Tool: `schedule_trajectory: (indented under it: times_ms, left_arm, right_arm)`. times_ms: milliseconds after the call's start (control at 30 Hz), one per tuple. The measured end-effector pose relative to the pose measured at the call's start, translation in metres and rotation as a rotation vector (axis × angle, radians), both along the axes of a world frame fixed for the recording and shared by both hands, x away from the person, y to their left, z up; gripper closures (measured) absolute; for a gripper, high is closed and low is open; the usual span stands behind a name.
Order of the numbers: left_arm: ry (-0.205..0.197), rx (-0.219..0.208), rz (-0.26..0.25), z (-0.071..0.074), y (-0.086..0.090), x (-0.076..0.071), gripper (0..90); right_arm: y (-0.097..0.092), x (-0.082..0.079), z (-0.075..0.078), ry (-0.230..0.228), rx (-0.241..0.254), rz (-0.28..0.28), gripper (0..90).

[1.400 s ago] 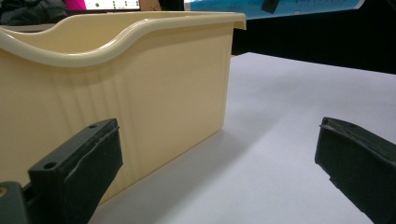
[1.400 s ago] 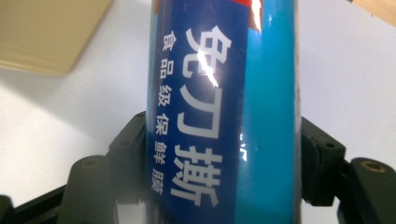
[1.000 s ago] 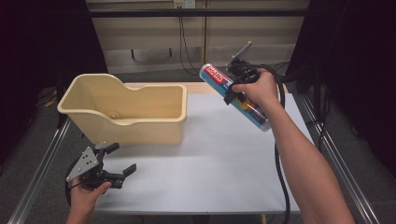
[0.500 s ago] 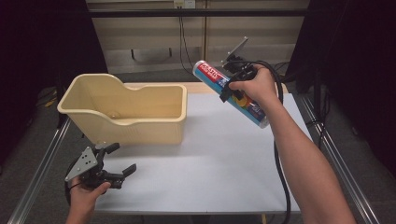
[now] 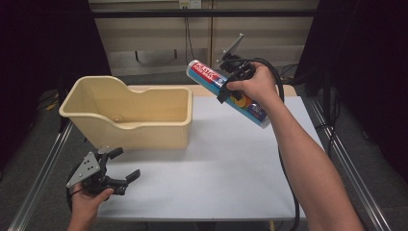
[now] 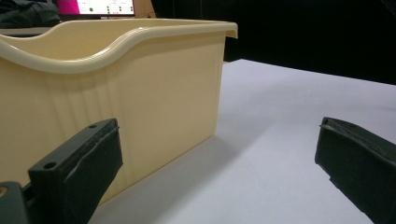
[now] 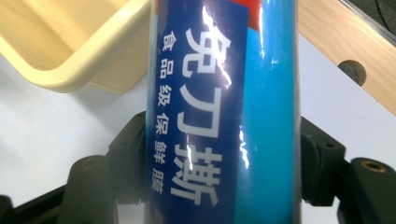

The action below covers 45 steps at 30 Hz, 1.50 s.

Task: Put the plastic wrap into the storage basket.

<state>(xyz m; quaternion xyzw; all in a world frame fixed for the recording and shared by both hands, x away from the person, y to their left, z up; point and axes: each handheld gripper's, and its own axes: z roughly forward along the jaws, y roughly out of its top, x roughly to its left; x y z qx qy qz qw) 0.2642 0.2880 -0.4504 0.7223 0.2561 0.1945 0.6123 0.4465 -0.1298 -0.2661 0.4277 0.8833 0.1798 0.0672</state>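
Cream plastic tub [image 5: 127,113] at 9 o'clock of the blue cylindrical cling-film tube [image 5: 226,93] — right gripper [image 5: 232,83] pinches the tube; left gripper [image 5: 118,166] spread, empty.

right claw [image 5: 231,83] | blue tube [image 5: 226,91] | carried left, nearer bin [image 5: 144,127]

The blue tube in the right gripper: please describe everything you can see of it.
The blue tube is a long round cylinder with a glossy, plastic-looking wrap: bright blue, a darker blue panel with white Chinese characters, and a red band with white lettering toward its upper end. It is held in the air, tilted, upper end toward the beige bin, above the white table. The right gripper clamps it near the middle, one black jaw on each side; nothing else touches it.
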Motion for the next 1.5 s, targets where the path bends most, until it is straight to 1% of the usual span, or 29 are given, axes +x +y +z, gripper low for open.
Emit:
schedule_trajectory:
  times_ms: [100, 133, 167, 267, 333, 400, 500, 533, 567, 600, 633, 667, 733, 800, 833, 900, 967, 1000, 1067, 1100, 1167, 1267, 1333, 1367, 1400, 1467, 1500]
  left_arm:
    - [0.001, -0.008, -0.001, 0.000, 0.000, 0.000, 0.5]
    - [0.000, -0.007, -0.002, 0.000, 0.000, 0.000, 0.5]
    - [0.000, -0.007, -0.001, 0.000, 0.000, 0.000, 0.5]
    - [0.002, -0.004, -0.002, 0.000, 0.001, 0.000, 0.5]
    - [0.001, -0.003, -0.001, 0.000, 0.000, -0.001, 0.5]
    - [-0.001, -0.006, -0.001, 0.000, 0.000, -0.001, 0.5]
    - [0.000, -0.007, 0.000, 0.000, 0.000, -0.001, 0.5]
    - [0.002, -0.001, -0.002, 0.000, 0.001, -0.001, 0.5]
    - [0.003, -0.003, -0.002, 0.000, 0.001, -0.001, 0.5]
    - [0.000, -0.002, -0.001, 0.000, 0.001, -0.001, 0.5]
    - [-0.003, -0.008, -0.002, 0.000, 0.001, -0.001, 0.5]
    - [0.001, -0.003, -0.003, 0.000, 0.001, -0.001, 0.5]
    - [0.002, -0.007, 0.001, 0.000, 0.001, -0.001, 0.5]
    - [0.002, -0.008, 0.002, 0.000, 0.001, -0.001, 0.5]
    - [0.002, -0.008, 0.002, 0.000, 0.001, -0.001, 0.5]
    - [0.000, -0.015, 0.004, 0.000, 0.001, -0.001, 0.5]
    - [0.000, -0.018, 0.005, -0.001, 0.001, -0.001, 0.5]
    - [0.001, -0.019, 0.005, -0.001, 0.001, -0.001, 0.5]
    - [-0.001, -0.008, 0.007, 0.000, 0.002, -0.001, 0.5]
    - [-0.001, -0.006, 0.005, 0.000, 0.002, -0.001, 0.5]
    - [-0.003, -0.010, 0.006, 0.000, 0.002, -0.001, 0.5]
    - [0.001, -0.019, 0.009, -0.001, 0.002, -0.001, 0.5]
    - [0.002, -0.019, 0.010, -0.001, 0.002, -0.001, 0.5]
    - [0.000, -0.010, 0.009, -0.001, 0.003, 0.000, 0.5]
    - [0.000, -0.009, 0.009, 0.000, 0.003, 0.000, 0.5]
    - [0.000, -0.015, 0.010, -0.001, 0.002, -0.001, 0.5]
    - [0.001, -0.014, 0.009, 0.000, 0.002, -0.001, 0.5]
  right_arm:
    - [0.004, 0.000, 0.001, -0.006, 0.010, 0.006, 32.1]
    - [0.005, 0.000, 0.002, -0.004, 0.014, 0.020, 32.1]
    - [0.007, 0.000, 0.002, 0.002, 0.020, 0.012, 32.1]
    - [0.012, 0.001, 0.002, -0.002, 0.001, 0.032, 32.1]
    - [0.015, 0.001, 0.002, -0.002, 0.002, 0.046, 32.1]
    - [0.019, 0.002, 0.003, -0.003, 0.013, 0.059, 32.1]
    - [0.025, 0.003, 0.003, -0.001, 0.012, 0.081, 32.1]
    - [0.029, 0.003, 0.002, -0.002, 0.009, 0.094, 32.1]
    - [0.029, 0.003, 0.002, -0.002, 0.009, 0.094, 32.1]
    - [0.030, 0.004, 0.002, -0.004, 0.005, 0.106, 32.1]
    - [0.033, 0.004, 0.001, -0.009, 0.011, 0.113, 32.1]
    - [0.037, 0.004, 0.000, -0.002, 0.014, 0.121, 32.1]
    - [0.040, 0.004, -0.001, -0.005, 0.016, 0.127, 32.1]
    - [0.047, 0.004, -0.003, -0.005, 0.016, 0.148, 32.1]
    - [0.047, 0.004, -0.003, -0.005, 0.016, 0.148, 32.1]
    - [0.051, 0.005, -0.004, -0.005, 0.016, 0.168, 32.1]
    - [0.055, 0.005, -0.006, -0.006, 0.028, 0.174, 32.1]
    - [0.058, 0.006, -0.008, -0.007, 0.027, 0.198, 32.1]
    - [0.059, 0.006, -0.008, -0.004, 0.025, 0.201, 32.1]
    - [0.062, 0.007, -0.010, -0.003, 0.019, 0.214, 32.1]
    - [0.065, 0.007, -0.012, 0.001, 0.010, 0.221, 32.1]
    - [0.070, 0.008, -0.015, 0.004, 0.021, 0.240, 32.1]
    - [0.074, 0.009, -0.016, 0.001, 0.019, 0.256, 32.1]
    - [0.077, 0.009, -0.018, 0.006, 0.027, 0.268, 32.1]
    - [0.077, 0.009, -0.018, 0.006, 0.027, 0.268, 32.1]
    - [0.082, 0.009, -0.019, 0.007, 0.022, 0.287, 32.1]
    - [0.084, 0.009, -0.019, 0.008, 0.011, 0.295, 32.1]
